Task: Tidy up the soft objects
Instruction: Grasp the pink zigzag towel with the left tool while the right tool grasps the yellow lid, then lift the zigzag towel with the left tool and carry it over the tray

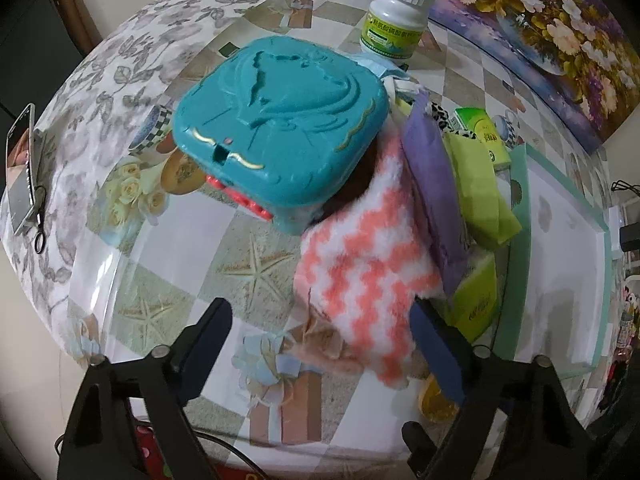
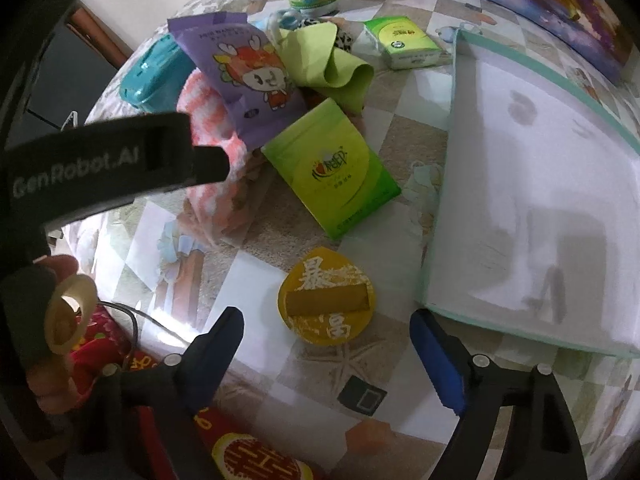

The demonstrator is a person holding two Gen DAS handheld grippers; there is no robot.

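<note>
A fluffy pink-and-white zigzag cloth (image 1: 362, 264) lies on the table beside a teal plastic box (image 1: 282, 124); it also shows in the right wrist view (image 2: 214, 152). My left gripper (image 1: 320, 332) is open, its fingers to either side of the cloth's near end. A purple packet (image 2: 248, 76), a lime green cloth (image 2: 328, 60) and two green tissue packs (image 2: 332, 168) (image 2: 404, 42) lie in a pile. My right gripper (image 2: 326, 336) is open and empty, just in front of a round yellow disc (image 2: 326, 296).
A white tray with a green rim (image 2: 440, 216) lies on the right. A white pill bottle (image 1: 396, 16) stands at the back. A phone (image 1: 20, 168) lies at the table's far left. The left gripper's body (image 2: 100, 164) crosses the right wrist view.
</note>
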